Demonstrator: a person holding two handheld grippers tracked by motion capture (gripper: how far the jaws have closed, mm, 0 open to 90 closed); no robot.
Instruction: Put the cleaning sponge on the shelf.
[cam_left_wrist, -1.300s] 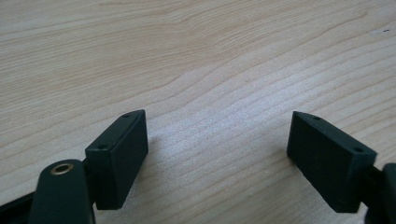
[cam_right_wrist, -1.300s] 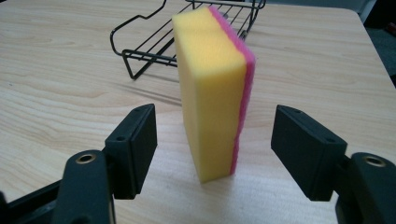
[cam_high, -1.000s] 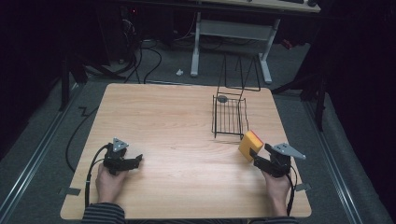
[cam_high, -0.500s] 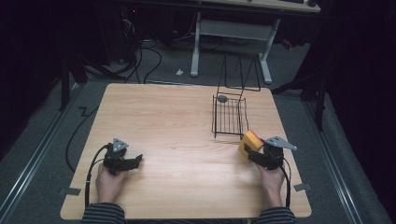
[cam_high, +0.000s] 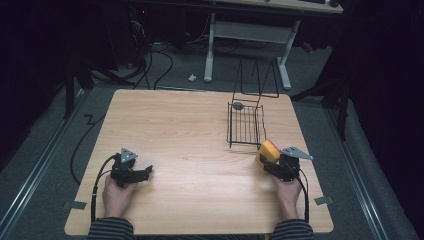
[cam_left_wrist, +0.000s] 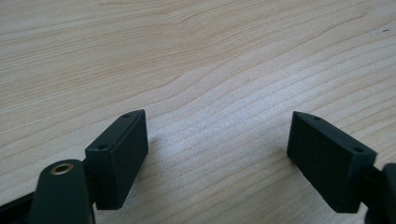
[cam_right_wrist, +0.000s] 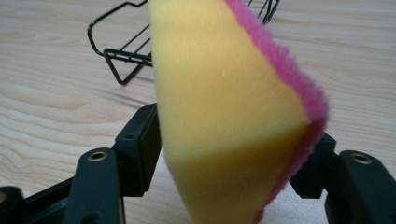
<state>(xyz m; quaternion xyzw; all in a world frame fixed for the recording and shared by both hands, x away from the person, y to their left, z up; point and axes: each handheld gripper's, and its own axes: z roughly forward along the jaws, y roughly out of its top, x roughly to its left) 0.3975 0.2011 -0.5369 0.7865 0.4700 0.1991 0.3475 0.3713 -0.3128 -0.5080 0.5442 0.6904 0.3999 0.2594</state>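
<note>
Sponge (cam_right_wrist: 224, 116) is clamped in the right hand-held gripper (cam_high: 274, 162), jaws just closed onto it, at the counter's (cam_high: 200, 145) right near edge, just near of the wire rack (cam_high: 246, 125). Left hand-held gripper (cam_left_wrist: 217, 154) is held wide with nothing between, low over the left near counter.

Soft yellow foam sponge (cam_right_wrist: 219, 116) with fuzzy pink face, matt wood-grain table (cam_high: 190, 130), black wire rack (cam_high: 246, 125)
</note>
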